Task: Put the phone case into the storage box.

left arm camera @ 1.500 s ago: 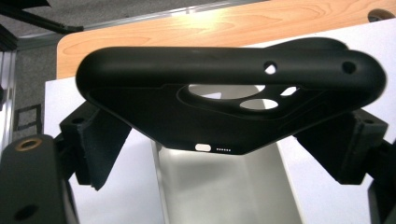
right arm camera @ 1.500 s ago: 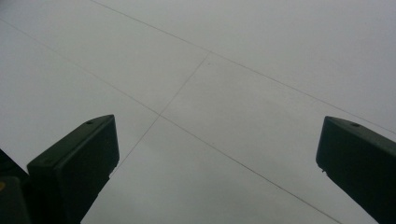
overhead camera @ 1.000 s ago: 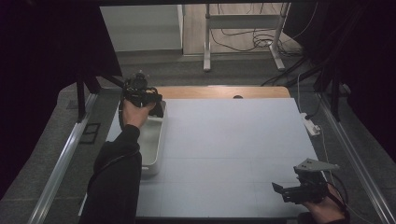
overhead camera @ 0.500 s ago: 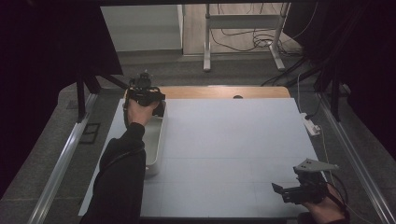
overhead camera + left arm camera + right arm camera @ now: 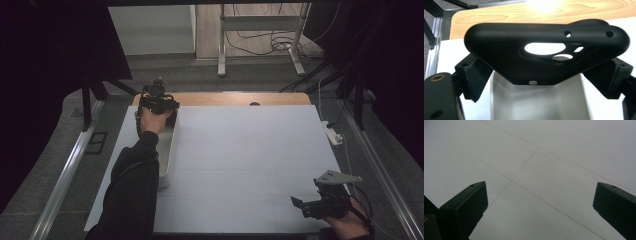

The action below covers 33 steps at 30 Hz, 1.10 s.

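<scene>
Left gripper view had the left tool [image 5: 544, 82] filling my sight from below, its two black jaws drawn close and gripping a black phone case [image 5: 546, 50] by its lower edge. Those jaws had just been easing apart a little, yet the case sat between them and the pads looked pressed to it, so I took it as held. The case lay flat and broadside to the camera, camera cut-outs up, hovering over the far end of a long white tray [image 5: 536, 100]. From the high view the left tool [image 5: 158, 102] stood at the far left corner of the desk [image 5: 250, 150], above that same tray [image 5: 167, 150], which ran along the desk's left edge. The case looked light and a bit rubbery to me: it would flex rather than crack, and its matte skin should not slide easily. Being thin-walled and hollow, it seemed best taken across a rim or a short end, as now, not squeezed hard across the open middle, where it could buckle and spring out. The right tool [image 5: 320, 205] rested low at the near right corner, well apart from the tray; in the right gripper view its jaws stood wide with nothing between them but bare white desk [image 5: 536, 170]. Past the white sheet, the wooden far edge [image 5: 549, 12] showed.
</scene>
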Tool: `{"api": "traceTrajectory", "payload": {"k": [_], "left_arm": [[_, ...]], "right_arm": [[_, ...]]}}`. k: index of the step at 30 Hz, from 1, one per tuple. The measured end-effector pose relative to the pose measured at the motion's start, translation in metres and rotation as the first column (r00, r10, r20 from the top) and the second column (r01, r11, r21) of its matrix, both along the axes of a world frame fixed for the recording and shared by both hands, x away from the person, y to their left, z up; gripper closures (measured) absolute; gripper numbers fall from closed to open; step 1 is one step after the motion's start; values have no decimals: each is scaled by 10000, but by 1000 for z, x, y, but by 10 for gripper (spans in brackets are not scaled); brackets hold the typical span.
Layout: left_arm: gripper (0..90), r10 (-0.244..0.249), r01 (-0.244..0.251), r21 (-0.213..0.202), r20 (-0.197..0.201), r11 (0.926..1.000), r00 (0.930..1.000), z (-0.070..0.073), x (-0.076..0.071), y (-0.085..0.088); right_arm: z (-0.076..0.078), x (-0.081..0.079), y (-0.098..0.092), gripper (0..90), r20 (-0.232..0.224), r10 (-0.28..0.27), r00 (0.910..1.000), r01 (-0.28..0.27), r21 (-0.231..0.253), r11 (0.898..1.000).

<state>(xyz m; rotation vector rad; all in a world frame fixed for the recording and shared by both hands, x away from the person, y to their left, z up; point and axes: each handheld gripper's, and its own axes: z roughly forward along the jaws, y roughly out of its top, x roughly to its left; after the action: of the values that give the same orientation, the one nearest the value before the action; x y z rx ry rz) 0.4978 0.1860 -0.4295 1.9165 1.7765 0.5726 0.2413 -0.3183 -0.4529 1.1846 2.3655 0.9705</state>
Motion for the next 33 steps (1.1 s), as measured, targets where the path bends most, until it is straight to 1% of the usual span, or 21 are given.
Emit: {"api": "traceTrajectory", "payload": {"k": [1, 4, 5, 9, 13, 18, 24, 27, 29, 30, 31, 33], "left_arm": [[131, -6, 6, 31, 69, 10000, 10000, -1, 0, 0], [128, 91, -90, -47, 238, 9999, 9997, -2, 1, 1], [127, 91, -90, -47, 238, 9999, 9997, -2, 1, 1], [124, 34, -32, -52, 445, 10000, 9990, -5, 3, 2], [121, -8, 10, -41, 537, 10000, 9986, -6, 4, 2], [119, -25, 27, -47, 580, 10000, 9983, -6, 4, 2], [106, -240, 234, 99, 635, 9997, 9977, -7, 3, 3], [80, -354, 344, 177, 627, 9993, 9974, -9, 3, 4], [54, -373, 366, 107, 661, 9993, 9971, -10, 3, 5], [45, -388, 390, -10, 673, 9992, 9970, -10, 2, 6], [29, -413, 416, -30, 697, 9991, 9967, -10, 2, 7], [27, -424, 428, -50, 684, 9991, 9968, -10, 2, 7]], "right_arm": [[0, 0, 0, 0, 1, 3, 10000, -3, 0, 10000], [0, 0, 0, 0, 2, 11, 10000, -11, 3, 10000], [0, 0, 0, 0, 2, 11, 10000, -11, 3, 10000], [0, 0, 0, 0, 5, 15, 10000, -15, 21, 10000], [0, 0, 0, 0, 7, 17, 10000, -17, 9, 10000], [0, 0, 0, 0, -7, 9, 10000, -9, 27, 10000], [0, 0, -1, 0, -22, 7, 10000, -7, 43, 10000], [0, 0, -1, 0, -30, 13, 10000, -13, 51, 10000], [0, 0, -1, 0, -33, 21, 10000, -21, 52, 10000], [0, 0, -1, 0, -21, 25, 10000, -25, 53, 10000], [0, 0, -1, 0, -30, 20, 10000, -20, 47, 10000], [0, 0, -1, 0, -27, 18, 10000, -18, 61, 10000]]}}
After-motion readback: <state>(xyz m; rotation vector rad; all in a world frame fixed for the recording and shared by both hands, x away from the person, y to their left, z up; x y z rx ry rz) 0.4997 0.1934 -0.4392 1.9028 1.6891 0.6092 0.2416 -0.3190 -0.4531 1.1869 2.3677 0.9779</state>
